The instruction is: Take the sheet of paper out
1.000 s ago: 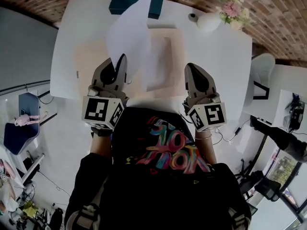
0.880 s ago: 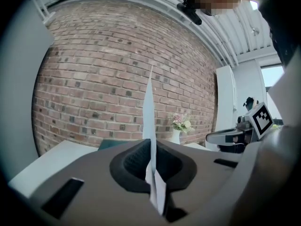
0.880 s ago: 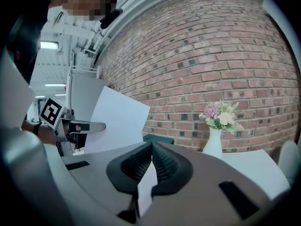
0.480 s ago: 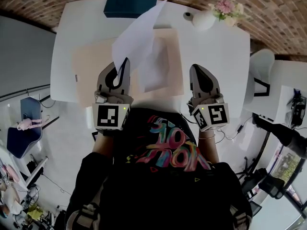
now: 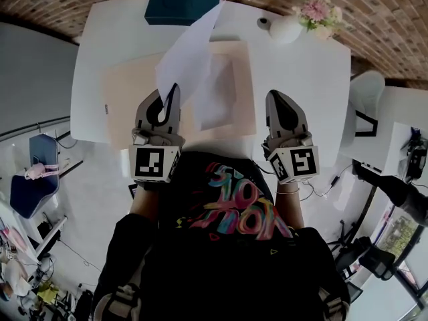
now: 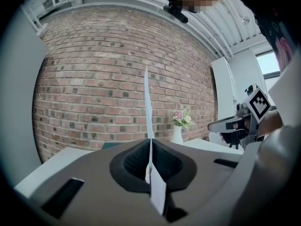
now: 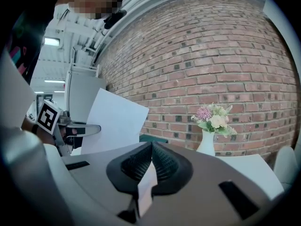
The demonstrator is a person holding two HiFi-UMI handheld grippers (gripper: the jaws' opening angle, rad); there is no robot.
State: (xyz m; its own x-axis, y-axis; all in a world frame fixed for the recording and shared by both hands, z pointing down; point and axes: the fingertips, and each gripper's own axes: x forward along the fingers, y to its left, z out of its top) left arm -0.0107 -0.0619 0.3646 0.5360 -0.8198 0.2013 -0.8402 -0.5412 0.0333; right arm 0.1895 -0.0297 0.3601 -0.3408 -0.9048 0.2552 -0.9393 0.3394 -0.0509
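Head view: removal seemingly done; next, likely a gentle lowering onto bare bench. White bench (image 5: 301, 92) carrying flat beige folder (image 5: 127, 92); above it, sheet of paper (image 5: 190, 49) held clear, plain white, uncreased, lower corner pinched in closed jaws of left gripper (image 5: 171, 89). Right gripper (image 5: 277, 93) jaws together, empty.

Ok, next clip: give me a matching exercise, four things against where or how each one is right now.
Things: 1 sheet of paper; 2 vase; 3 teal box; 4 right hand-held gripper.
States: a far right part of the table; b shut, empty; c pinched in the left hand-held gripper, raised; d table's far edge, left of the vase.
Pairs: 1-c; 2-a; 3-d; 4-b.
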